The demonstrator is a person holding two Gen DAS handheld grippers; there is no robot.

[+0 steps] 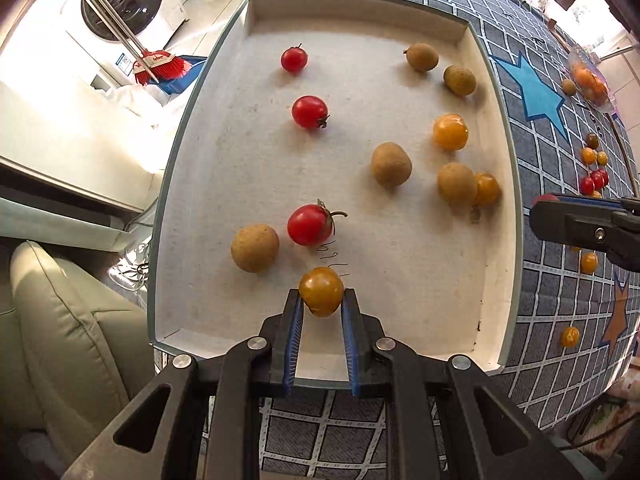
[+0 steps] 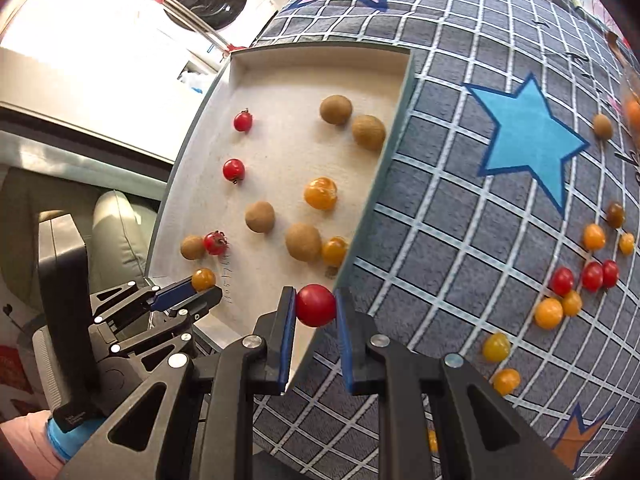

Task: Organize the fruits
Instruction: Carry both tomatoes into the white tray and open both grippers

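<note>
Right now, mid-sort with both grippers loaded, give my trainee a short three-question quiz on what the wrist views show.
1. True or false: the left gripper is shut on a red tomato.
2. What does the right gripper hold? A) brown longan B) red tomato C) nothing
3. Fill in: the tray holds three red tomatoes on its left part, plus brown longans and ____ tomatoes.

Key
1. False: it is shut on a yellow tomato over the tray's near end.
2. B
3. yellow, such as the one towards the right wall.
</note>
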